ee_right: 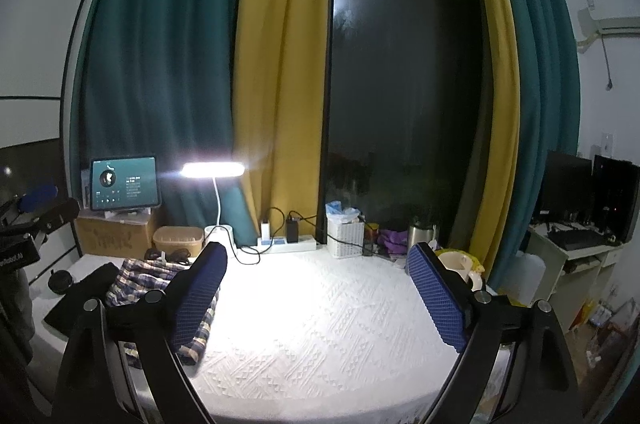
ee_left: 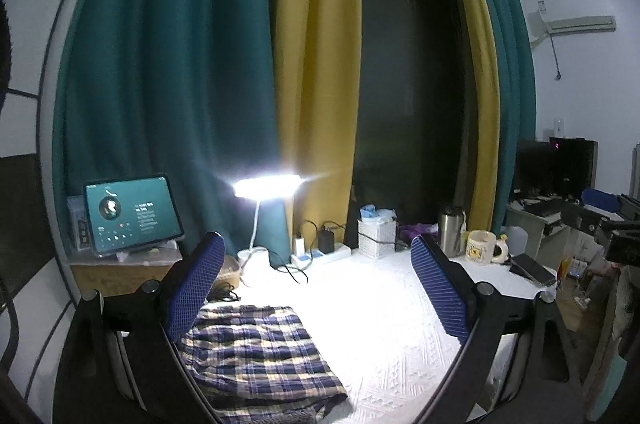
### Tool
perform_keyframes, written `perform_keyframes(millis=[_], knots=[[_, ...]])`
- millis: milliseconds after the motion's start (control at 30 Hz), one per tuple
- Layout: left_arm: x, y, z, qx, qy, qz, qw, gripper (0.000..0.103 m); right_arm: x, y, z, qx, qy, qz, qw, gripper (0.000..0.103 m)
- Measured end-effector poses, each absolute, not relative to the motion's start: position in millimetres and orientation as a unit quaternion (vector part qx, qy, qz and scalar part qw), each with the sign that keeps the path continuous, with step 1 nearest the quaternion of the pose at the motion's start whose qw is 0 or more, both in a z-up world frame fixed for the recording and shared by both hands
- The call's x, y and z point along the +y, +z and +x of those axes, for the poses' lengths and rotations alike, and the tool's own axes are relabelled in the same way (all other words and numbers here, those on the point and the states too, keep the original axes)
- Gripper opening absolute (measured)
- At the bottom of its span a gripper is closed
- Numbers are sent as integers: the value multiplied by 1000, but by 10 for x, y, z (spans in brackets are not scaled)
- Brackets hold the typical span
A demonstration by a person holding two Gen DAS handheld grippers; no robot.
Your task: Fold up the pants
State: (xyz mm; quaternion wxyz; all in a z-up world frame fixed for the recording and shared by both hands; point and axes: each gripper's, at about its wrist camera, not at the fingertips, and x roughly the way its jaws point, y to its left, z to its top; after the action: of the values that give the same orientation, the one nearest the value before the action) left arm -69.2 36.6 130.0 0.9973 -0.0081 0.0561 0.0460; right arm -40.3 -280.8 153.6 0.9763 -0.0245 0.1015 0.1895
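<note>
Left gripper (ee_left: 316, 284) spread wide, empty; right gripper (ee_right: 316, 294) likewise. White basket (ee_right: 345, 238) holds blue bag. Folded plaid pants (ee_left: 256, 348) lie below left gripper, left of right.

Both views are taken from low over the worktop (ee_left: 384, 304), looking nearly level along each tool's two fingers toward the curtained window at 12 o'clock. The left wrist view is set close above the plaid pants (ee_left: 256, 348), seen at 7 o'clock. The right wrist view is placed further right, with the pants (ee_right: 160, 280) at 9 o'clock. The desk lamp (ee_left: 266, 185), tablet (ee_left: 132, 216) and worktop are shared.
</note>
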Motion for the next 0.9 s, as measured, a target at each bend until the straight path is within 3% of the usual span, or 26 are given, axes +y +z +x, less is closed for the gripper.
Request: perform_keyframes(millis=[333,467,900], knots=[[428,1475,-706,51,70,-1,996,94,-2806,1779,-511,75,187,-25,979,95],[424,1502,-705,47,77,6,996,94,-2783,1858,-558,65,195,-25,978,102],[457,1568,-715,37,76,5,996,94,-2709,1930,-570,59,198,-28,978,102]])
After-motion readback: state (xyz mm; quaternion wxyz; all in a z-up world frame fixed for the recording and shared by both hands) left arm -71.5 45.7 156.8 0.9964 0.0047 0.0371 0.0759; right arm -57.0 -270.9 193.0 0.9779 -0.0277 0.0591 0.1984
